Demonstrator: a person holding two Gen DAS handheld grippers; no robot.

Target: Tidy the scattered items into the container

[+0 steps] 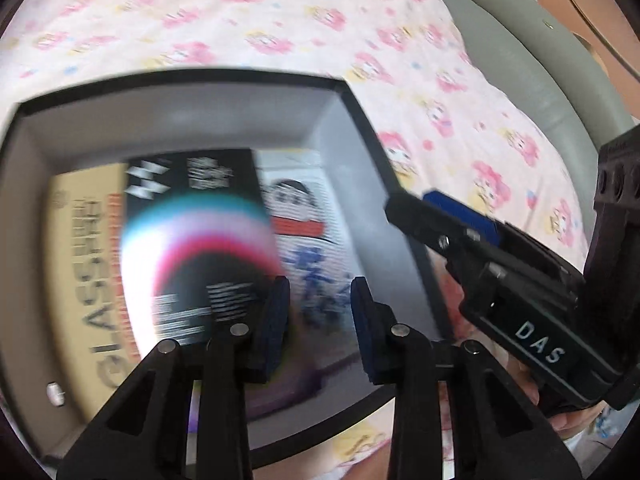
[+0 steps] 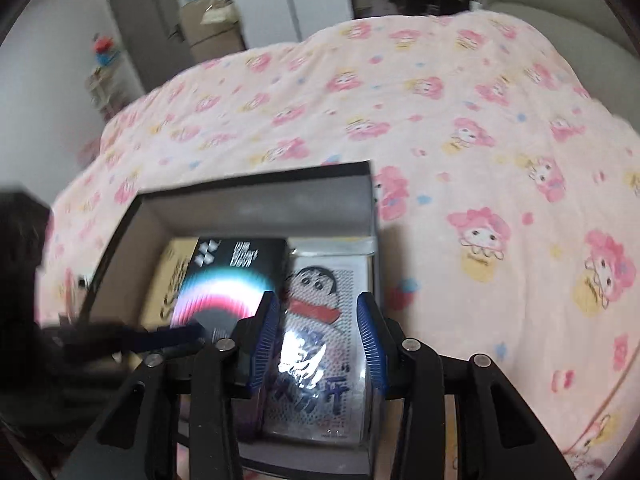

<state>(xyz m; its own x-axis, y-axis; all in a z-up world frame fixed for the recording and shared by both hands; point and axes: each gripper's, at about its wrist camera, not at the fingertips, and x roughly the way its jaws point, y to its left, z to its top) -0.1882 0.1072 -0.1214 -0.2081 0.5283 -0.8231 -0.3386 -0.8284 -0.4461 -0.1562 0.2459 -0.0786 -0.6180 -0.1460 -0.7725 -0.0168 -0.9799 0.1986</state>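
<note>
A dark open box (image 1: 352,96) (image 2: 256,200) sits on the bed. Inside lie a tan "GLASSES" box (image 1: 84,280) (image 2: 168,276), a black box with a rainbow arc (image 1: 192,220) (image 2: 236,276) on top of it, and a cartoon-boy packet (image 1: 308,240) (image 2: 316,320) at the right. My left gripper (image 1: 320,312) is open and empty above the box contents. My right gripper (image 2: 316,336) is open and empty just above the cartoon packet; it also shows in the left wrist view (image 1: 436,212) over the box's right wall. The left gripper's finger (image 2: 160,338) reaches in from the left.
A pink cartoon-print blanket (image 2: 460,128) covers the bed around the box. A grey padded bed edge (image 1: 520,60) runs at the far right. A door (image 2: 152,28), cardboard boxes (image 2: 212,28) and a small shelf (image 2: 106,80) stand beyond the bed.
</note>
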